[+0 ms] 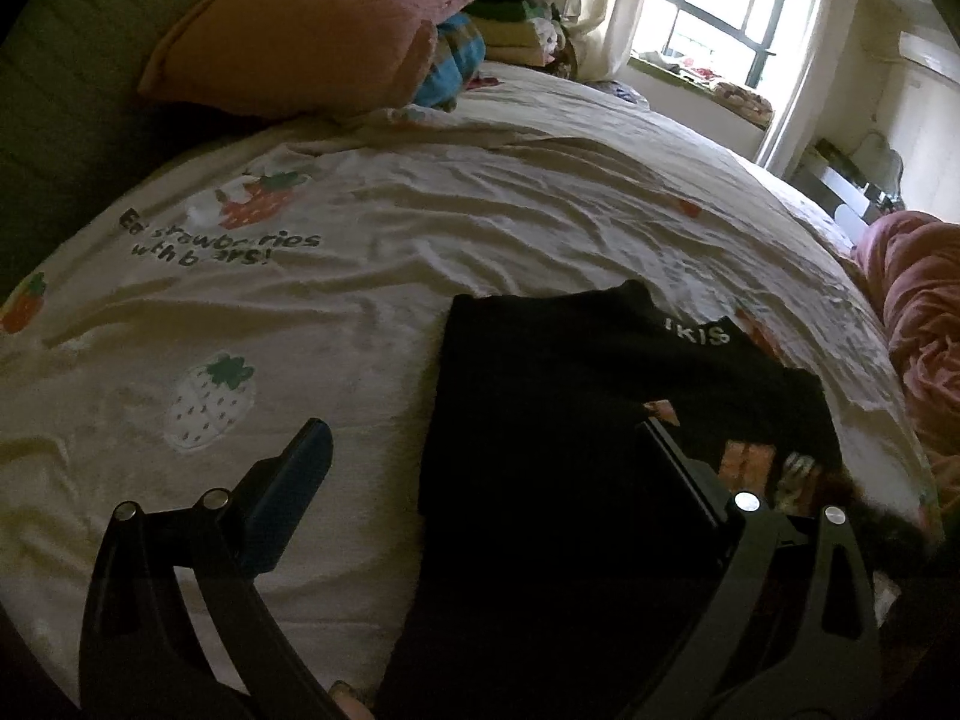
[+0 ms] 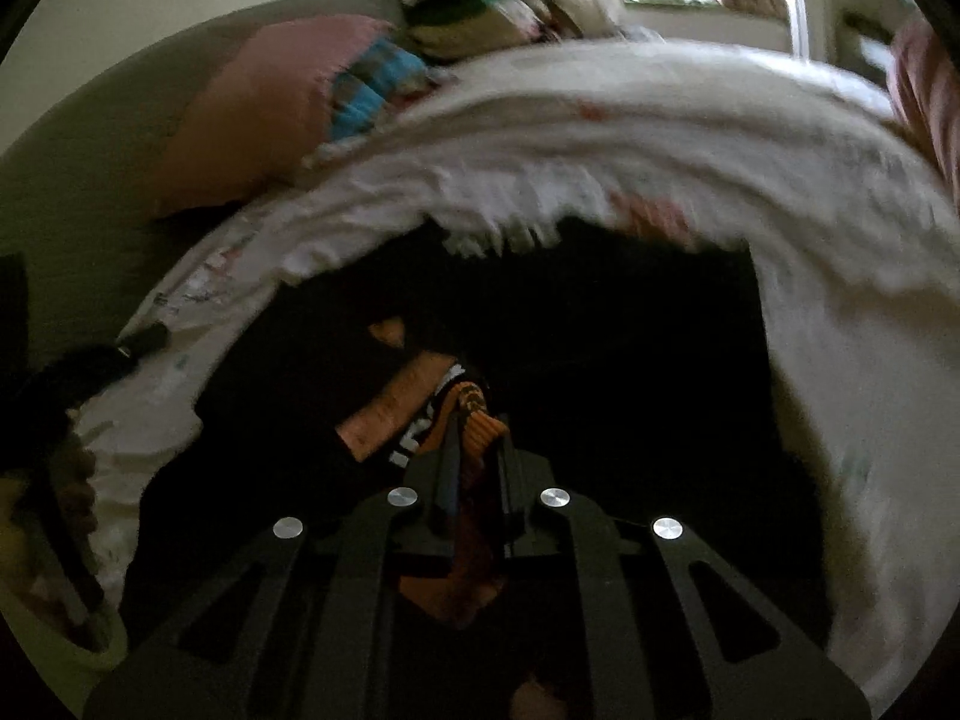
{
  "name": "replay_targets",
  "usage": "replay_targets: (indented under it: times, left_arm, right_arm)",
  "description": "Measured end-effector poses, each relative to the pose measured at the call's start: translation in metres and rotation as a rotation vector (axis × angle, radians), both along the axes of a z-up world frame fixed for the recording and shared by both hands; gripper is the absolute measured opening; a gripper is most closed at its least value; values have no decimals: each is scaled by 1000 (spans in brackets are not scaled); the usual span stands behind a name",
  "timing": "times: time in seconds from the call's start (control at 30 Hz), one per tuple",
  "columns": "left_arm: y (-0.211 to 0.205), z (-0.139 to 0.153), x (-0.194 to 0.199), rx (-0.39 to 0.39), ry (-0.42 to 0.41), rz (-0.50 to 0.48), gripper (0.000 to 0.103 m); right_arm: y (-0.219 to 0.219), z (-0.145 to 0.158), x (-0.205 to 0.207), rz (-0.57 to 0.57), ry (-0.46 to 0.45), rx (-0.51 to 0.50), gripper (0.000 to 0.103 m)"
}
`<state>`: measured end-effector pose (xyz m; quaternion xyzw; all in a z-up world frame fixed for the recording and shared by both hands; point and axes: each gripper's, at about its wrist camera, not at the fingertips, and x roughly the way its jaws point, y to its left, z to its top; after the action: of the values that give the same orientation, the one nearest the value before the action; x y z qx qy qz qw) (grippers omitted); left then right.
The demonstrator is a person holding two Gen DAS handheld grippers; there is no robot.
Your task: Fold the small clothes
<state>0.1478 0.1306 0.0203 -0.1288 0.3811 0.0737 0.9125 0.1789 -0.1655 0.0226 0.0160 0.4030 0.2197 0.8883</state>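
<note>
Right wrist view first: the right gripper (image 2: 474, 420) has its two fingers pinched tight on a bunched orange and black bit of cloth. That bit is part of the black garment (image 2: 630, 372), which lies spread on the bed sheet (image 2: 840, 330) in front of it. This picture is smeared, so the far edge of the cloth is hard to make out.

Left wrist view next: the left gripper (image 1: 480, 456) has its fingers spread as wide as they go, and it holds nothing. One blue finger (image 1: 294, 480) sits over the bare sheet. The other finger sits over the black cloth, and I cannot tell if it touches it. White letters (image 1: 699, 333) show near the far edge of the garment.

I think a fold is just starting. The right side has its corner and the left side has not grabbed yet. The next move likely needs the left fingers to come down on the near left edge, pinch it, and then both lift and carry that edge over to the far edge together, so the fold stays even.

The garment is longer than it is wide. In the left wrist view its long way runs from down by the grippers up and away, toward the pink pillow (image 1: 300, 30) and the window (image 1: 720, 0). The lettered end points away.
</note>
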Motion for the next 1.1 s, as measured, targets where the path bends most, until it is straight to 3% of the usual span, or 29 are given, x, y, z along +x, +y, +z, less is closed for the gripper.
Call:
replay_targets:
  times: [0.2,0.3,0.67,1.1]
  left_arm:
    - [0,-2,2,-5,4,2,93]
    - [-3,-4,7,-9,10,-9,93]
    - [-35,-3,32,45,20,-88,93]
    - [-59,-12,48,43,30,-162,93]
  right_arm:
    - [9,51,10,75,-202,-83,8]
    - [8,56,17,83,-248,-128,8]
    - [-18,24,41,-9,-179,-161,8]
    - [-23,9,48,-43,-143,-193,9]
